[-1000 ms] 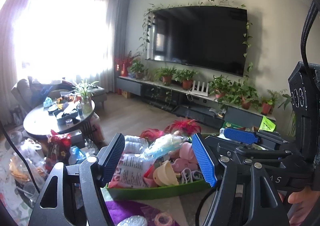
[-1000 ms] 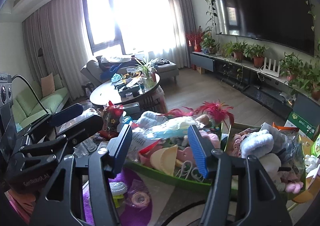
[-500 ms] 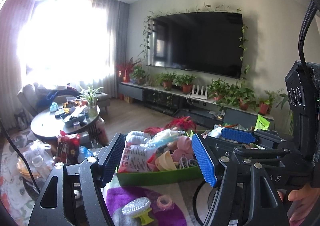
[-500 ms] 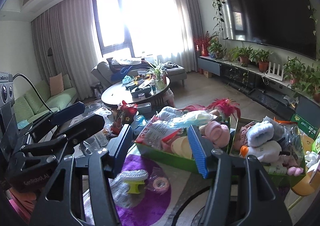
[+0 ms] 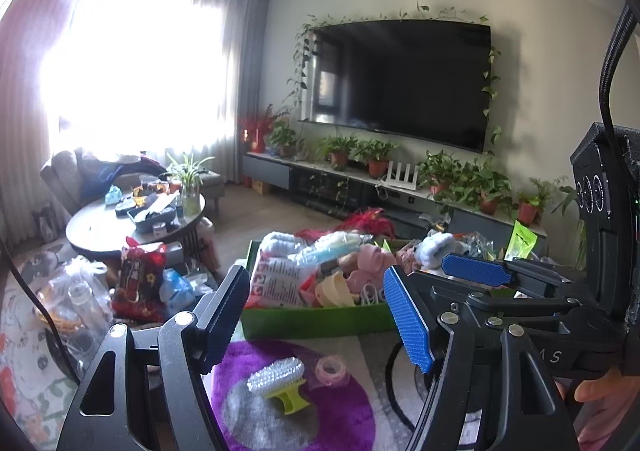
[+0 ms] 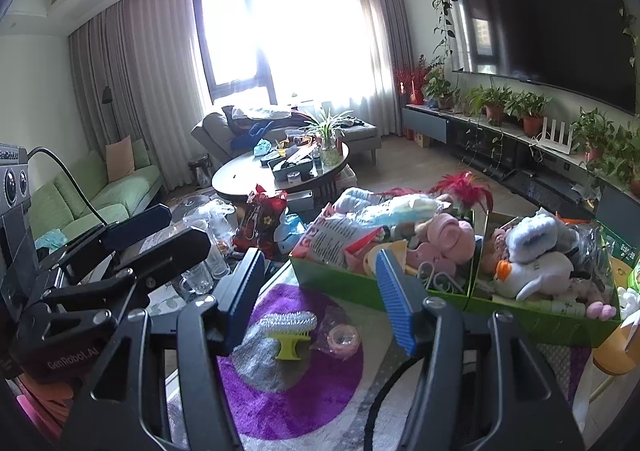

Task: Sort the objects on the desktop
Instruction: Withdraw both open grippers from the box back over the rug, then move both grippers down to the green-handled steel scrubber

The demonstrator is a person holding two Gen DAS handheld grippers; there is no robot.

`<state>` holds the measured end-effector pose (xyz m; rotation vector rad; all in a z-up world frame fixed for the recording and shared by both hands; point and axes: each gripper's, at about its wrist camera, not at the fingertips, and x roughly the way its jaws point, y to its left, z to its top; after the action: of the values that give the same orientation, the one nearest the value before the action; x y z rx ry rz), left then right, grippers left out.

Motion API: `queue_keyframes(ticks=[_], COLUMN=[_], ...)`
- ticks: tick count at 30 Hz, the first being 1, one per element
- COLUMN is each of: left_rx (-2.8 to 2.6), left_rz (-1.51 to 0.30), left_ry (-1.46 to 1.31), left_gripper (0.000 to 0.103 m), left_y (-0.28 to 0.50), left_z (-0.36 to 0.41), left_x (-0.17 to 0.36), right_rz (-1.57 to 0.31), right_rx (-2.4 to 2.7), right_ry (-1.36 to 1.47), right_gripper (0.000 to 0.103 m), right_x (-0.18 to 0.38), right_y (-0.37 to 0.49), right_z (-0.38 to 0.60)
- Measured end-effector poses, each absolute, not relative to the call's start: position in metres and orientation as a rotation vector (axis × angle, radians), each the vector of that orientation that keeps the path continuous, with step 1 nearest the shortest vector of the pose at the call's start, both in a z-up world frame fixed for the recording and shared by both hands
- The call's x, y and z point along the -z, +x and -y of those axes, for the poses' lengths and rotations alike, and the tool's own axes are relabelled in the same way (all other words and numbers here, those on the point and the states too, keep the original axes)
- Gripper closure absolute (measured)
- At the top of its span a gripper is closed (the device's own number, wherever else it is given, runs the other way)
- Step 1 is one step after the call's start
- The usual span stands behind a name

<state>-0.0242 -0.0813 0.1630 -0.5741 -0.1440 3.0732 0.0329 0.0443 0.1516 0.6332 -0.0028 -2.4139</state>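
A silver-bristled brush (image 6: 288,321) with a lime-green handle lies on a purple-and-grey mat (image 6: 280,403) beside a green box (image 6: 360,285).

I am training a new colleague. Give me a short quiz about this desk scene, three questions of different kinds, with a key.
1. True or false: the left gripper holds the brush.
2. The roll of tape lies: A) inside the green box; B) on the purple mat; C) on the round coffee table.
3. Fill in: the brush handle is ____ in colour.

Key: 1 false, both grippers are open and empty; 2 B; 3 yellow-green.
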Motion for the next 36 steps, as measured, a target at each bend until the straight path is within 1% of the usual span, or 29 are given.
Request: queue_keyframes(ticks=[7, 12, 24, 32, 36], left_rx=[-3.062, -3.029, -2.990, -2.978, -2.957], left_rz=[0.171, 0.206, 0.269, 0.280, 0.294], left_ry=[-0.624, -0.703, -0.802, -0.853, -0.888], left_gripper=[0.033, 0.033, 0.033, 0.033, 0.033], left_y=[-0.021, -0.025, -0.035, -0.043, -0.048], left_z=[0.085, 0.089, 0.093, 0.097, 0.098], left_x=[-0.149, -0.133, -0.103, -0.089, -0.081], right_rz=[0.006, 0.038, 0.039, 0.047, 0.061], right_rx=[2.399, 2.374, 2.360, 2.346, 2.335], right_ry=[0.662, 0.732, 0.846, 0.895, 0.931], right_gripper=[0.045, 0.043, 0.043, 0.043, 0.039], right_x=[-0.139, -0.120, -0.088, -0.073, -0.063], right_y=[0.036, 0.032, 0.024, 0.015, 0.008], right_z=[-0.041, -0.039, -0.033, -0.030, -0.029])
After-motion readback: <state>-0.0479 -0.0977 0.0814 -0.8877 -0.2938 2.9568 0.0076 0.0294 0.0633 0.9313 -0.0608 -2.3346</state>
